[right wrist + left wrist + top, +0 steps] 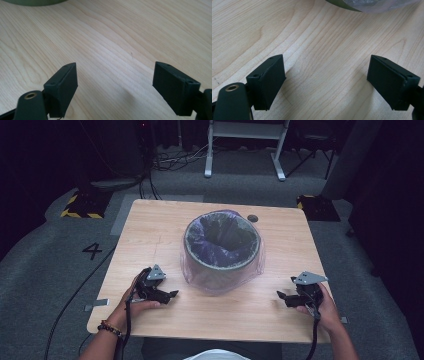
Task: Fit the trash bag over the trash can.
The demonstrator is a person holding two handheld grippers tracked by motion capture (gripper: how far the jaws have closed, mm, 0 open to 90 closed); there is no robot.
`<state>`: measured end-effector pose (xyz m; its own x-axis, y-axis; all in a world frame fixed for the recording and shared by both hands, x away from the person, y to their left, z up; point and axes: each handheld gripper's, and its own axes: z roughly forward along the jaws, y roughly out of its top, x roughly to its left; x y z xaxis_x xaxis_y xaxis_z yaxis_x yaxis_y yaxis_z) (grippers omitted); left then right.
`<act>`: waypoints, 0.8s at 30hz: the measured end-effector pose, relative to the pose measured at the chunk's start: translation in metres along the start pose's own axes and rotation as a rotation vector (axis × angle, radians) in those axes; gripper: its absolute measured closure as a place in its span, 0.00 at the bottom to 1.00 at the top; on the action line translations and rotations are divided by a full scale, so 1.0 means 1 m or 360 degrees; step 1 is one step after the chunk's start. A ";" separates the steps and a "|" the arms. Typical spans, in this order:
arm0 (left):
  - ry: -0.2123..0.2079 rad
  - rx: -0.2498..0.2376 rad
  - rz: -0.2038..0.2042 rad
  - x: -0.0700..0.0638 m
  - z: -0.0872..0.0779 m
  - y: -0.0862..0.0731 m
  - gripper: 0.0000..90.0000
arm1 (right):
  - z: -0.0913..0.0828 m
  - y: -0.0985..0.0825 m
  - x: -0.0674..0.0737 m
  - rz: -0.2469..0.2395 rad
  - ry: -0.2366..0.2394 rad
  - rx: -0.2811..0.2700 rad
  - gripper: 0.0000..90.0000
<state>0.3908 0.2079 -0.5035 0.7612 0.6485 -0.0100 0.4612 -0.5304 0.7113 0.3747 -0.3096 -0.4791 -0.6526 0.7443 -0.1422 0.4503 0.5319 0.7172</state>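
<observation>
Two tools rest low on the worktop (150, 235) with jaws spread apart and nothing between them: the left tool (172, 294) at about 8 o'clock from the bin (222, 251), the right tool (281, 296) at about 4 o'clock, both near it but apart. The bin stands upright at mid-worktop, its translucent liner bag (222, 279) draped over the rim and down the outside. I judge this the approach step; next, each tool must close in on the bag's loose edge and pinch the film.

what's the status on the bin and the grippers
Left gripper and right gripper open, empty, low over the table. Bin upright between them, bag draped over its rim. Nothing in the way.
</observation>
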 end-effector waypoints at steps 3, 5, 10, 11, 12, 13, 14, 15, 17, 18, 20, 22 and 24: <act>0.0000 0.0000 0.0000 0.000 0.000 0.000 0.16 | -0.001 -0.005 -0.002 0.0021 -0.0006 0.0005 0.22; 0.0000 0.0000 0.0000 0.000 0.000 0.000 0.16 | -0.003 -0.011 -0.004 0.0051 -0.0012 -0.0001 0.22; 0.0000 0.0000 0.0000 0.000 0.000 0.000 0.16 | -0.005 -0.019 -0.008 0.0105 -0.0020 -0.0008 0.22; 0.0000 0.0000 0.0000 0.000 0.000 0.000 0.16 | -0.005 -0.021 -0.008 0.0115 -0.0022 -0.0009 0.23; 0.0000 0.0000 0.0000 0.000 0.000 0.000 0.16 | -0.005 -0.022 -0.009 0.0133 -0.0022 -0.0011 0.23; 0.0000 0.0001 0.0002 0.000 0.000 0.000 0.16 | -0.005 -0.023 -0.010 0.0144 -0.0022 -0.0009 0.22; 0.0000 0.0001 0.0002 0.000 0.000 0.000 0.16 | -0.005 -0.025 -0.011 0.0147 -0.0026 -0.0008 0.23; 0.0000 0.0001 0.0002 0.000 0.000 0.000 0.16 | -0.005 -0.026 -0.011 0.0158 -0.0033 -0.0005 0.22; 0.0000 0.0001 0.0002 0.000 0.000 0.000 0.16 | -0.005 -0.028 -0.014 0.0200 -0.0054 0.0003 0.22; 0.0000 0.0001 0.0002 0.000 0.000 0.000 0.16 | -0.005 -0.029 -0.016 0.0219 -0.0062 0.0001 0.22; 0.0000 0.0001 0.0002 0.000 0.000 0.000 0.16 | -0.005 -0.031 -0.019 0.0254 -0.0075 0.0001 0.23; 0.0000 0.0001 0.0002 0.000 0.000 0.000 0.16 | -0.006 -0.033 -0.021 0.0269 -0.0084 0.0001 0.22; 0.0000 0.0000 0.0000 0.000 0.000 0.000 0.16 | -0.006 -0.034 -0.022 0.0278 -0.0088 0.0000 0.22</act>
<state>0.3908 0.2079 -0.5035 0.7612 0.6484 -0.0097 0.4610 -0.5306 0.7113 0.3697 -0.3466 -0.4967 -0.5297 0.8465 -0.0528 0.5540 0.3924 0.7342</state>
